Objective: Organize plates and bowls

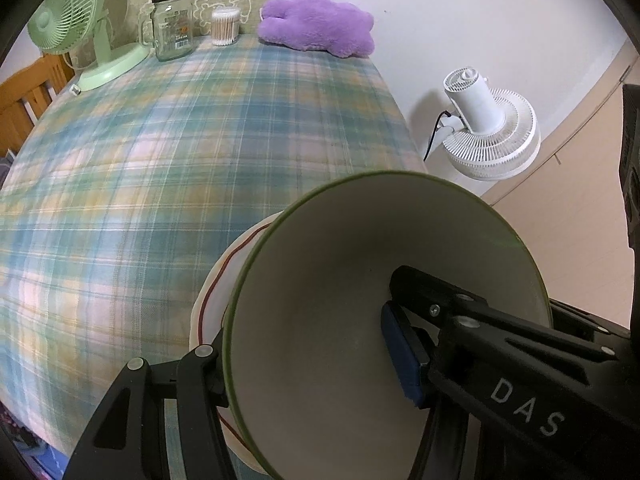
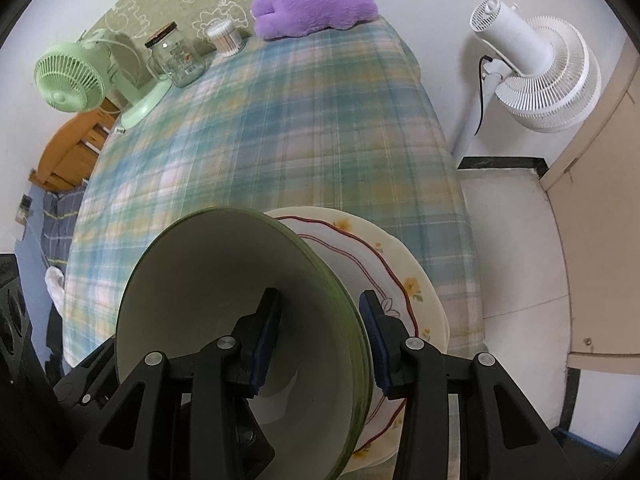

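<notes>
Left wrist view puts your left gripper [image 1: 304, 364] at the lower middle of the frame, its jaws straddling the near-left wall of the green-rimmed bowl [image 1: 320, 320], one finger outside the rim and the blue-padded one inside; the inner pad seems to stand a little off the wall, so I cannot tell whether that grip is firm; in the right wrist view your right gripper [image 2: 318, 344] sits at the bottom centre with its jaws closed across the bowl's right wall, one pad inside and one outside, and that looks like a real hold; the rim shows several green edges stacked close, so you may be carrying nested bowls, though I cannot say how many; the bowl hangs directly over the flowered plate [image 2: 404, 276] with the red wavy line, which lies on the plaid worktop [image 1: 160, 160] at the lower right of that frame, and whether bowl and plate already touch is hidden; by my reading, gathering is mostly done and the set-down onto the plate is the step in hand; no other dishes show; the green fan [image 1: 68, 16], glass jar [image 1: 172, 28] and purple plush toy [image 1: 316, 26] line the upper edge, well apart.
</notes>
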Action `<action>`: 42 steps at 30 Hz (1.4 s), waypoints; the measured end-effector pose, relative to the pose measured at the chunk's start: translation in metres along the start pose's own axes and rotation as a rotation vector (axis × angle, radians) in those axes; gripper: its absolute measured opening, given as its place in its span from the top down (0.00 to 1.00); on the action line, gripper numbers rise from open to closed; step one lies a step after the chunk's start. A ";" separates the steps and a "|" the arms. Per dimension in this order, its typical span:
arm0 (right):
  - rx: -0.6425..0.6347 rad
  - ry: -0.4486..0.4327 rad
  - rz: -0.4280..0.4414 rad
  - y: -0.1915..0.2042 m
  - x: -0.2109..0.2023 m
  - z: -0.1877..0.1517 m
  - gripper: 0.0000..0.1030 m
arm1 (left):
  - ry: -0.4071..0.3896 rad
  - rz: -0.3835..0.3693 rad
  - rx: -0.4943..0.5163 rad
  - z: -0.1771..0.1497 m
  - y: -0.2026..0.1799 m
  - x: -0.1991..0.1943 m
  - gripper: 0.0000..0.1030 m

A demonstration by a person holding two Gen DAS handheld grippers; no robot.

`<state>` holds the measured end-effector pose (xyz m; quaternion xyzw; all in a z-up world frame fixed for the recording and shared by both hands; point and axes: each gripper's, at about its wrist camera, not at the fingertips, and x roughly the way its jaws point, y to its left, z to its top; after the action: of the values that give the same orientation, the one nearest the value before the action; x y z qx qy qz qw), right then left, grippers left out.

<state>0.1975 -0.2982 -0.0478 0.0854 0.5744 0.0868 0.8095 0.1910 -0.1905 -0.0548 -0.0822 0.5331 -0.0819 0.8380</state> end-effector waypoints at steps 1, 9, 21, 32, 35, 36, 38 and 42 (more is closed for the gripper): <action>0.001 -0.002 0.004 -0.001 -0.001 -0.001 0.56 | -0.001 0.006 0.002 -0.001 -0.001 0.000 0.38; 0.022 -0.015 0.015 -0.010 -0.011 -0.013 0.38 | 0.015 0.050 -0.008 -0.007 -0.001 -0.007 0.24; -0.010 -0.256 -0.085 0.024 -0.084 -0.019 0.30 | -0.204 0.013 0.078 0.002 0.006 -0.078 0.13; -0.032 -0.428 -0.174 0.115 -0.101 -0.043 0.30 | -0.363 0.121 0.104 -0.003 0.103 -0.134 0.12; -0.023 -0.442 -0.193 0.141 -0.093 -0.054 0.29 | -0.391 0.176 0.128 -0.009 0.137 -0.142 0.09; -0.016 -0.440 -0.192 0.150 -0.089 -0.057 0.28 | -0.400 0.188 0.133 -0.012 0.149 -0.145 0.08; -0.023 -0.453 -0.183 0.166 -0.083 -0.065 0.26 | -0.415 0.204 0.138 -0.017 0.168 -0.147 0.07; -0.067 -0.504 -0.204 0.193 -0.073 -0.082 0.25 | -0.457 0.202 0.125 -0.033 0.199 -0.157 0.02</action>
<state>0.0878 -0.1251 0.0379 0.0193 0.3574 -0.0001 0.9337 0.1054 0.0367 0.0243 0.0071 0.3292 -0.0096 0.9442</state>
